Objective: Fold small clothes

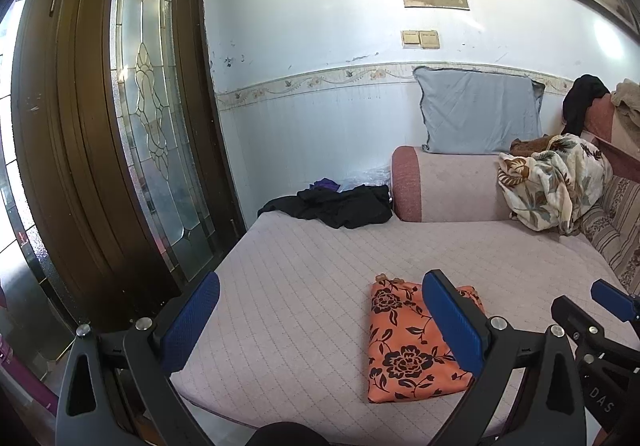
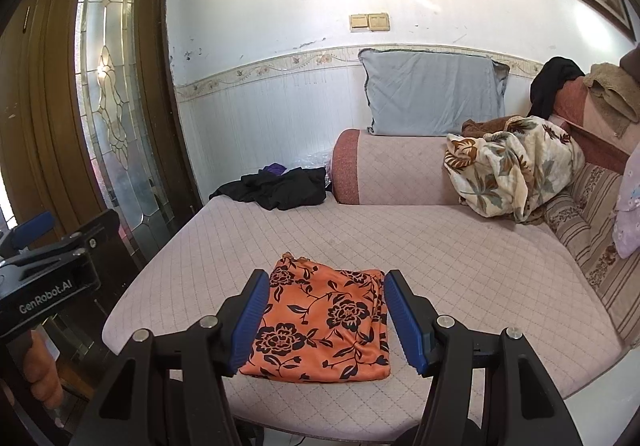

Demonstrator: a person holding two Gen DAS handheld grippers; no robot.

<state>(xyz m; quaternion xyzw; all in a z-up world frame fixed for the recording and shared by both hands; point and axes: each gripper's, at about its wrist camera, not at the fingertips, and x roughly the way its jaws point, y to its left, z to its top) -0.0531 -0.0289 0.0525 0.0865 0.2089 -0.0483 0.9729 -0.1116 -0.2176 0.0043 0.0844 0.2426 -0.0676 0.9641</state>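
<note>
A folded orange cloth with black flowers lies flat on the pink quilted cushion near its front edge; it also shows in the right wrist view. My left gripper is open and empty, held above the cushion just left of the cloth. My right gripper is open and empty, held above the cloth with its blue pads either side of it. The right gripper's tip shows in the left wrist view, and the left gripper shows in the right wrist view.
A heap of black clothes lies at the cushion's far left corner. A floral blanket and a grey pillow rest on the sofa arm. A wooden glass door stands to the left. Striped sofa back at right.
</note>
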